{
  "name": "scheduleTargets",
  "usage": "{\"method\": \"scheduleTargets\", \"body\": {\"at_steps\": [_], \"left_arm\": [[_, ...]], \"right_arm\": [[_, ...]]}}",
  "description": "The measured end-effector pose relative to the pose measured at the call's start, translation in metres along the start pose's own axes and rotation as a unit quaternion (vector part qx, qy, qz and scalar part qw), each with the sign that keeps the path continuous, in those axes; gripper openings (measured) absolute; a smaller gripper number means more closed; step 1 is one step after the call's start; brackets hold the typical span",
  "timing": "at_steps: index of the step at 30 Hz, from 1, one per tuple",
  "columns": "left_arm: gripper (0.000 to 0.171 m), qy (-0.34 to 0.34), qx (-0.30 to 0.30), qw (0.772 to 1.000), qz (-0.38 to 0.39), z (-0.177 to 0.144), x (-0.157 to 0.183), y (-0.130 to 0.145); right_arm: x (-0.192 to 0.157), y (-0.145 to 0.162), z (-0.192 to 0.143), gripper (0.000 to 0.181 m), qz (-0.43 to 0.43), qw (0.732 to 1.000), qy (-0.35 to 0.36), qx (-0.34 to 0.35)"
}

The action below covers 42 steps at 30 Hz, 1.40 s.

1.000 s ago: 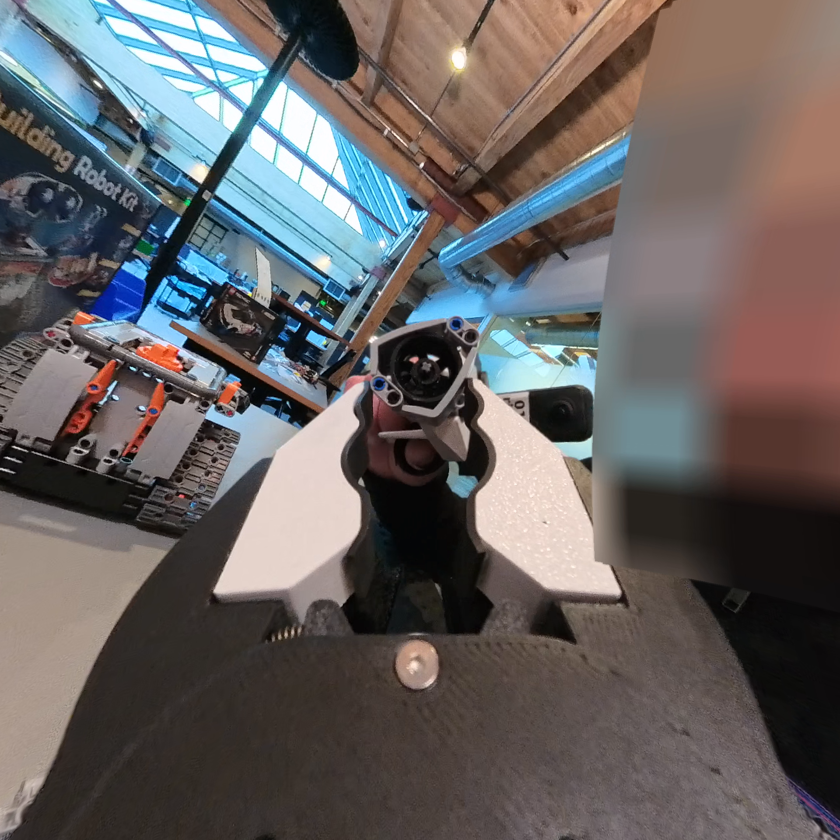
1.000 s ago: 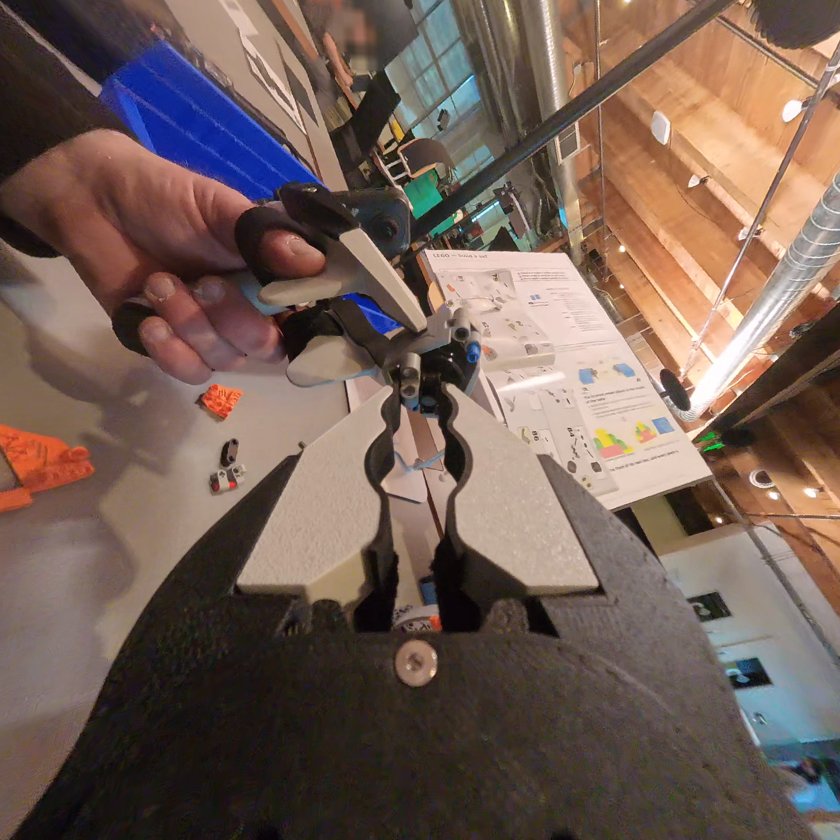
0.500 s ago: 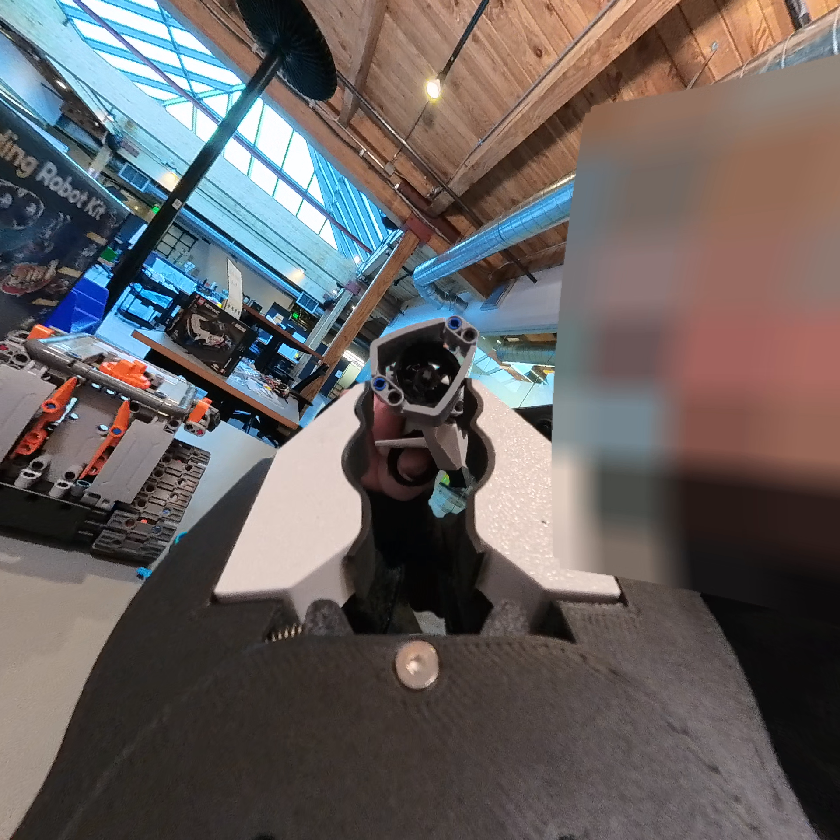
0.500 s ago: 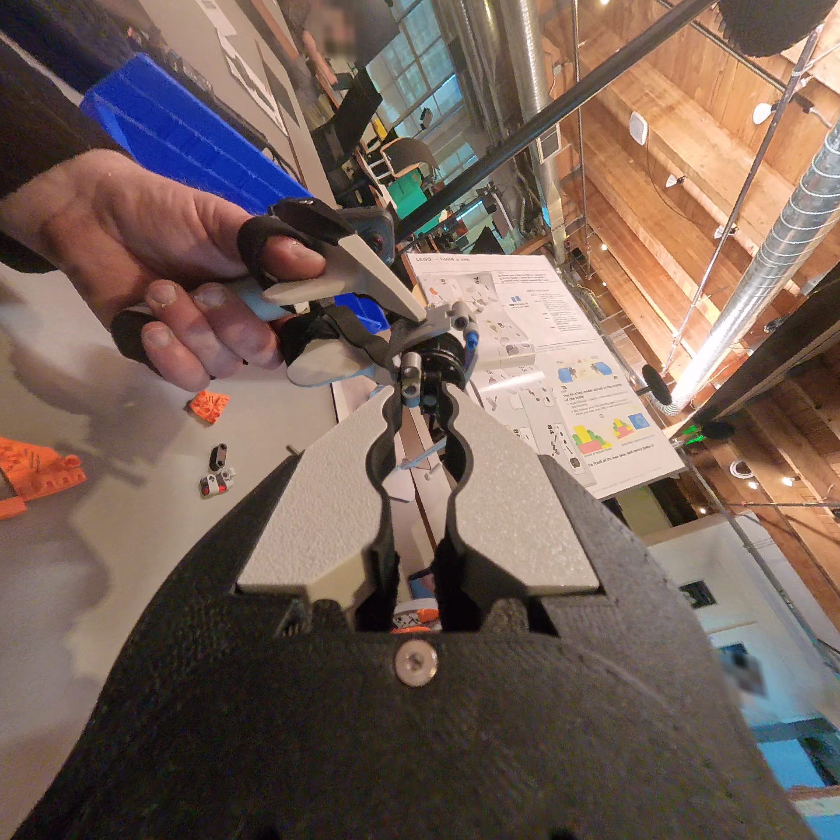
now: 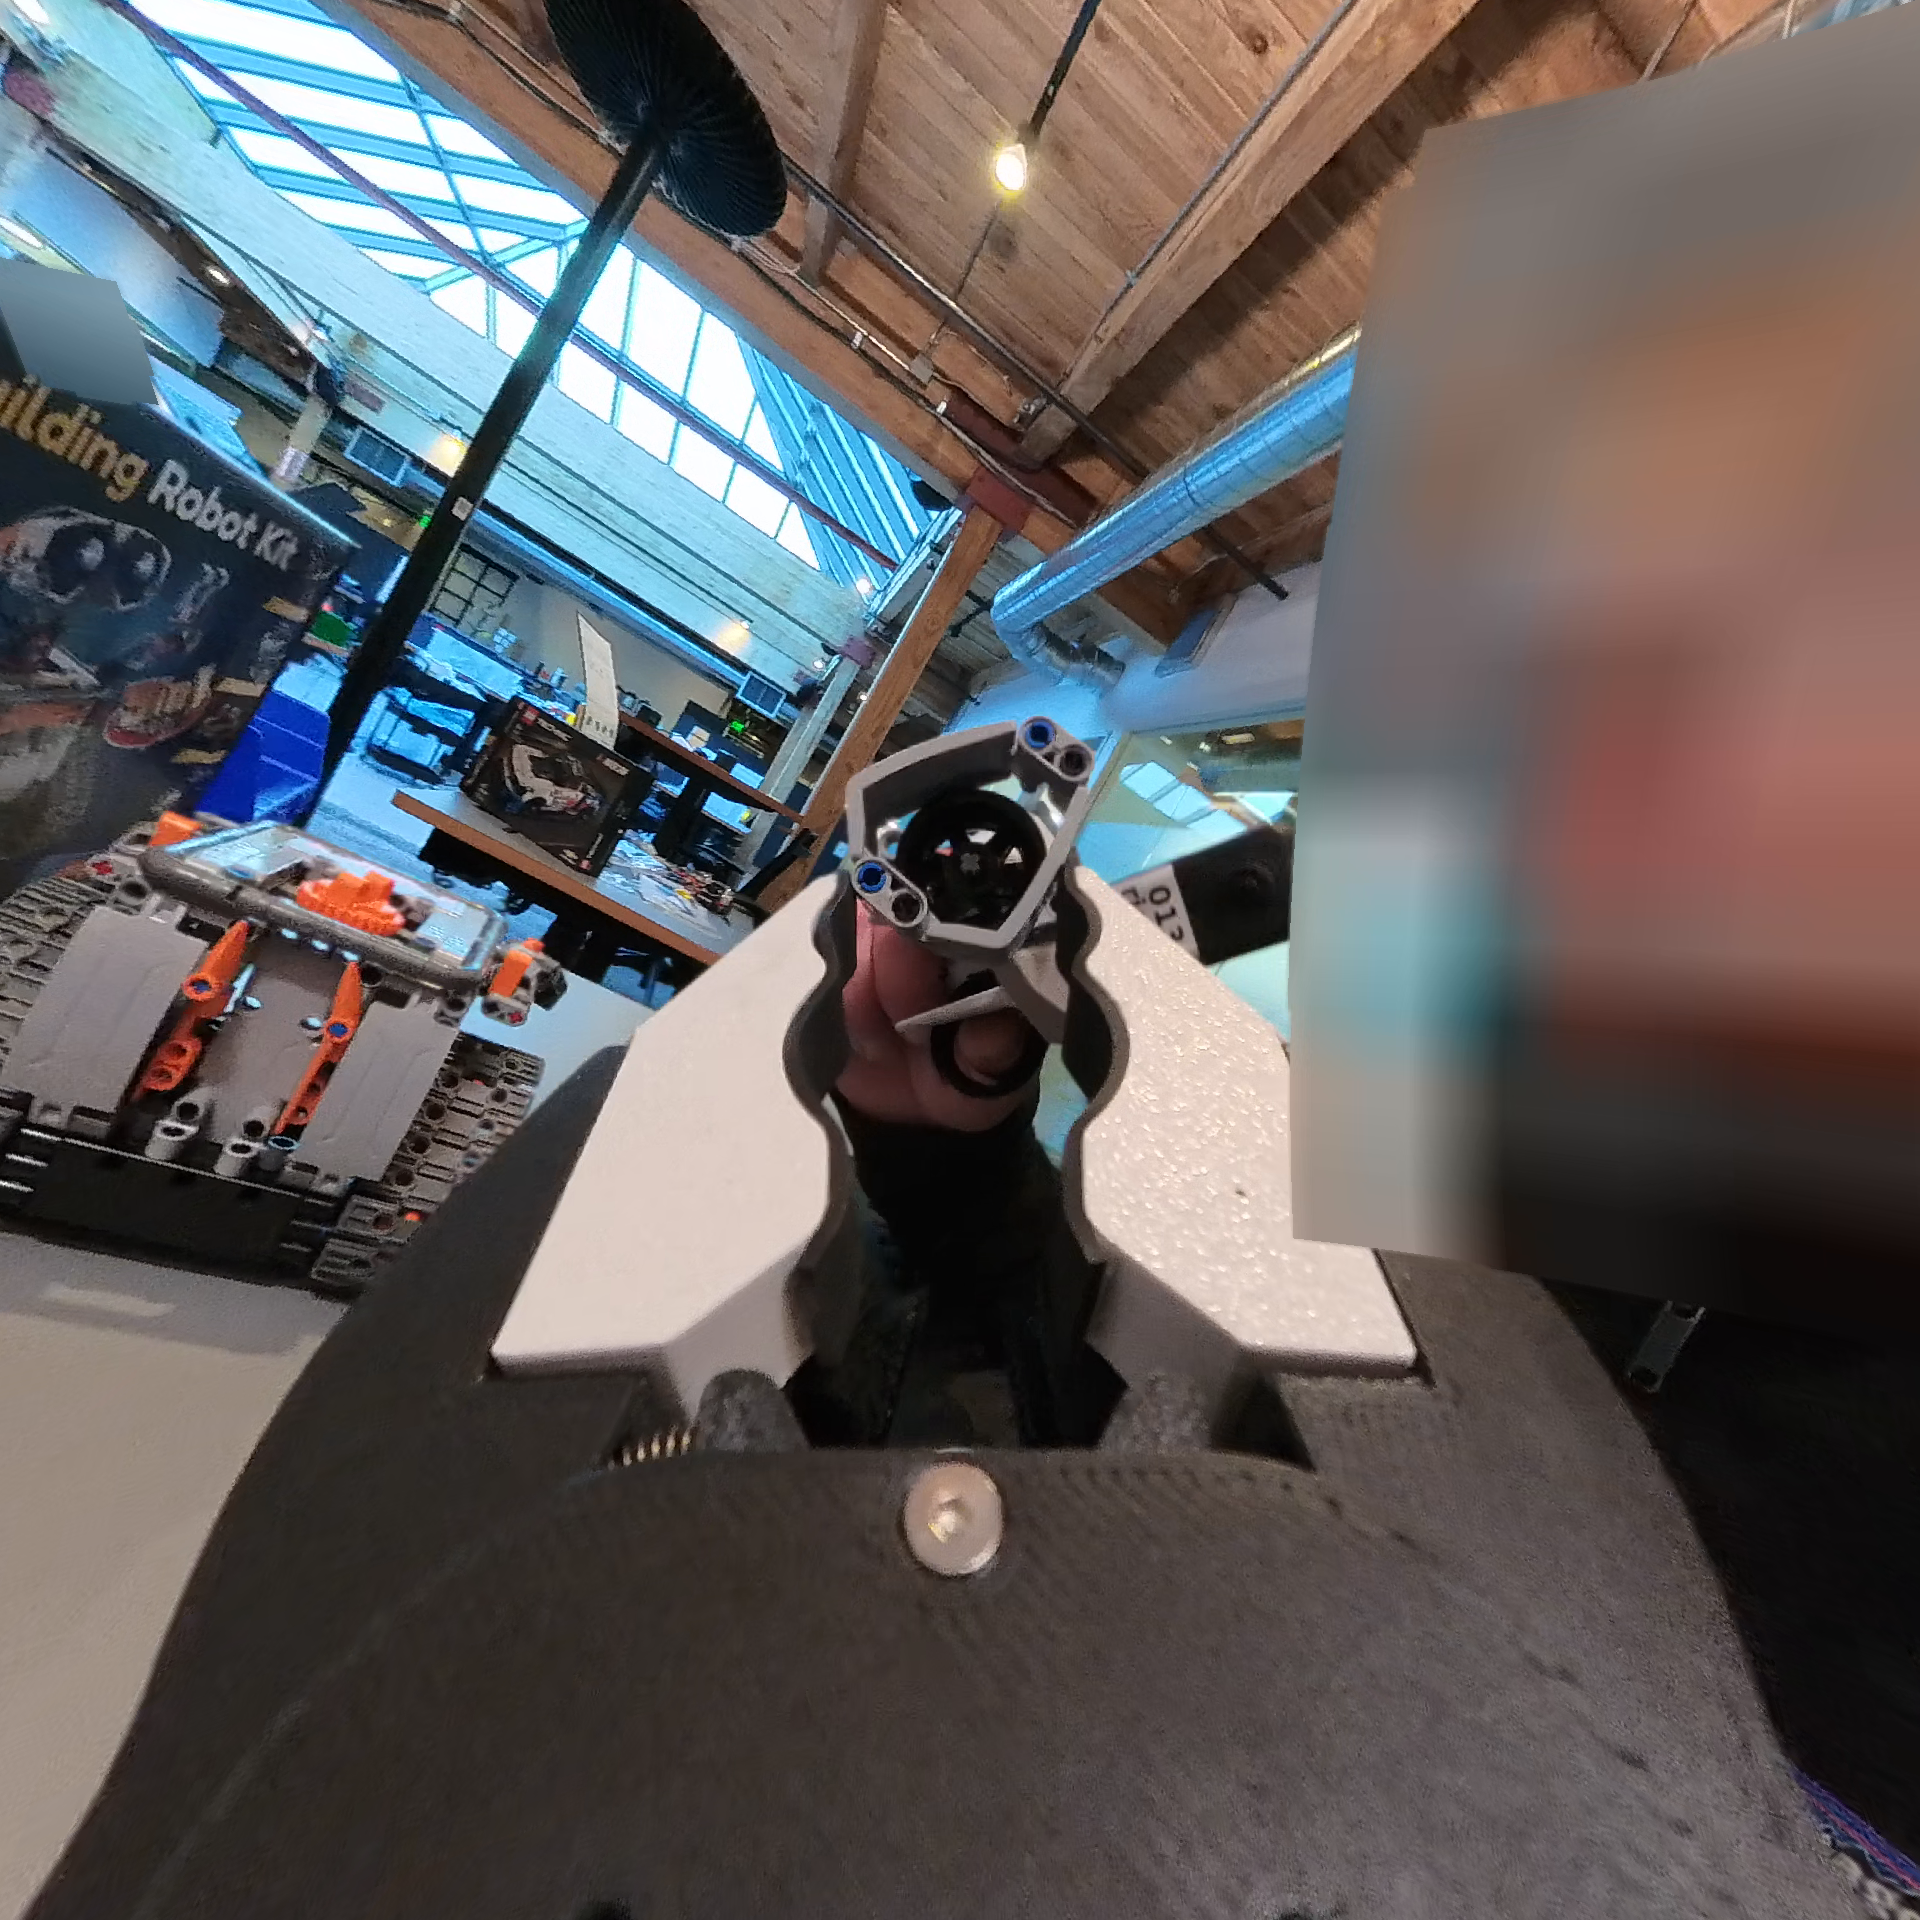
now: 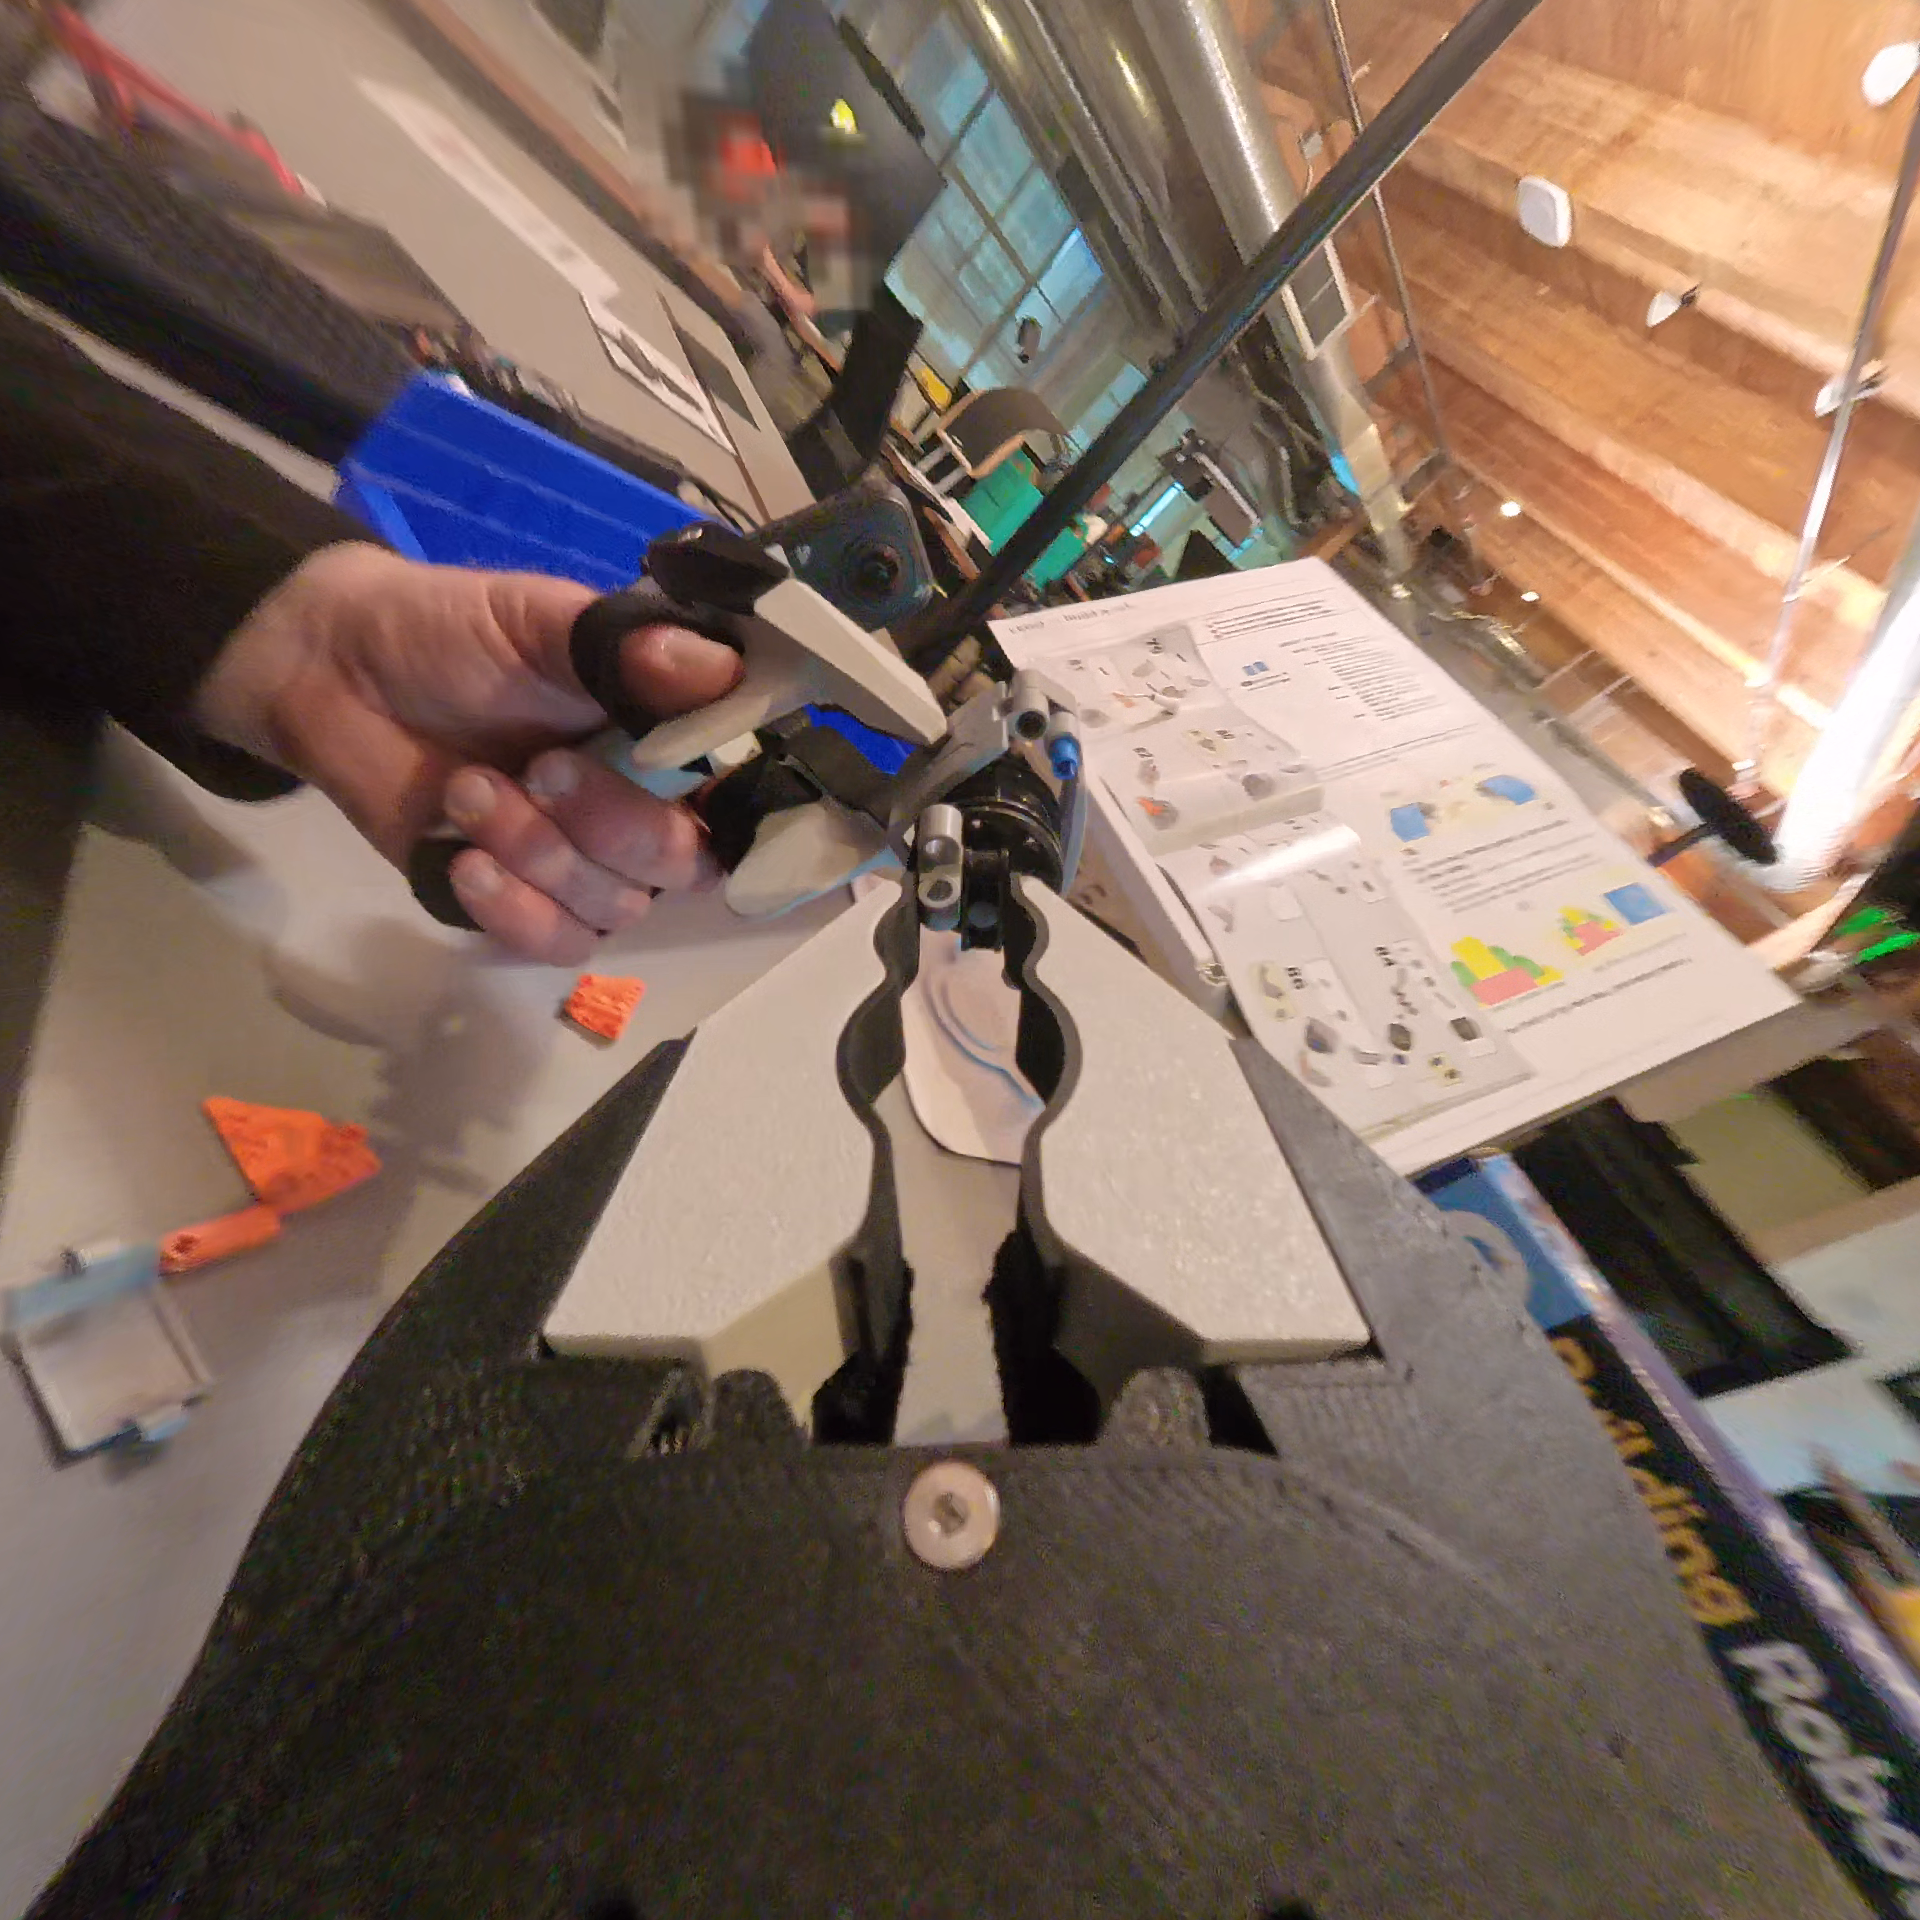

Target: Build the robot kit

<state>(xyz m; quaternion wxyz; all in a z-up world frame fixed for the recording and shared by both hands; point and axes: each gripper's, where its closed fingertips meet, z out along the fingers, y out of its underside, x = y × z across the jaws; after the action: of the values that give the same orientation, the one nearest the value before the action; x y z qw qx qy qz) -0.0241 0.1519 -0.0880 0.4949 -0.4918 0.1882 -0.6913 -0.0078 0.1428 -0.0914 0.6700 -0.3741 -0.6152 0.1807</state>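
A small grey triangular frame with a black wheel hub and blue pins (image 5: 966,852) is held in the air between both grippers. My left gripper (image 5: 951,920) is shut on it from one side. It also shows in the right wrist view (image 6: 997,800), where my right gripper (image 6: 961,909) is shut on its lower grey connector. In that view the left gripper (image 6: 904,790), held by a hand (image 6: 468,727), clamps the frame's edge. In the left wrist view a finger of the right gripper (image 5: 1039,982) and a hand (image 5: 904,1049) show behind the frame.
A tracked grey model with orange parts (image 5: 260,1018) stands on the grey table (image 6: 156,1558) beside a dark printed box (image 5: 125,623). Orange pieces (image 6: 291,1143), a grey panel (image 6: 104,1340), an instruction sheet (image 6: 1351,831) and a blue bin (image 6: 499,488) lie around. A black pole (image 5: 499,416) rises behind.
Both grippers stay shut on the frame. The right wrist view has tilted down toward the table, showing more loose pieces. The left wrist view swung left, then back, and the frame turned slightly.
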Motion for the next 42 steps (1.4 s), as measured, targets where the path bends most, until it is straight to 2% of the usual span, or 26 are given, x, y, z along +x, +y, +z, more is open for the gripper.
{"method": "scheduleTargets", "body": {"at_steps": [1,8,16,18,20,25,28,31,34,36,38,42], "left_arm": [[0.036,-0.004,-0.004,1.000,0.010,0.001,0.001,0.000],[0.035,-0.055,-0.009,0.996,0.071,-0.006,-0.006,-0.008],[0.034,-0.124,-0.076,0.978,0.149,-0.001,-0.018,0.012],[0.034,-0.144,-0.109,0.970,0.164,-0.001,-0.024,0.022],[0.034,-0.179,-0.163,0.951,0.191,-0.004,-0.036,0.039],[0.034,-0.241,-0.296,0.886,0.265,-0.015,-0.065,0.081],[0.034,-0.263,-0.383,0.840,0.279,-0.027,-0.081,0.109],[0.034,-0.273,-0.462,0.797,0.276,-0.040,-0.091,0.137],[0.034,-0.280,-0.514,0.768,0.260,-0.055,-0.100,0.157],[0.034,-0.279,-0.524,0.759,0.269,-0.058,-0.102,0.160],[0.035,-0.276,-0.520,0.762,0.269,-0.056,-0.101,0.161],[0.058,-0.273,-0.524,0.765,0.257,-0.058,-0.101,0.164]], "right_arm": [[0.001,0.000,-0.001,0.013,0.018,1.000,-0.008,0.008],[0.011,0.010,-0.010,0.013,0.120,0.990,-0.062,0.039],[0.017,0.007,-0.023,0.013,0.178,0.973,-0.109,0.095],[0.021,0.006,-0.028,0.013,0.199,0.966,-0.121,0.116],[0.026,0.005,-0.034,0.013,0.226,0.955,-0.135,0.139],[0.035,0.005,-0.044,0.013,0.267,0.934,-0.159,0.174],[0.035,0.001,-0.050,0.012,0.277,0.923,-0.179,0.195],[0.034,-0.004,-0.059,0.013,0.300,0.901,-0.212,0.231],[0.036,-0.002,-0.061,0.013,0.318,0.888,-0.225,0.244],[0.036,-0.002,-0.061,0.012,0.322,0.884,-0.229,0.248],[0.034,-0.004,-0.063,0.013,0.320,0.883,-0.235,0.250],[0.033,-0.009,-0.070,0.012,0.320,0.873,-0.254,0.268]]}}
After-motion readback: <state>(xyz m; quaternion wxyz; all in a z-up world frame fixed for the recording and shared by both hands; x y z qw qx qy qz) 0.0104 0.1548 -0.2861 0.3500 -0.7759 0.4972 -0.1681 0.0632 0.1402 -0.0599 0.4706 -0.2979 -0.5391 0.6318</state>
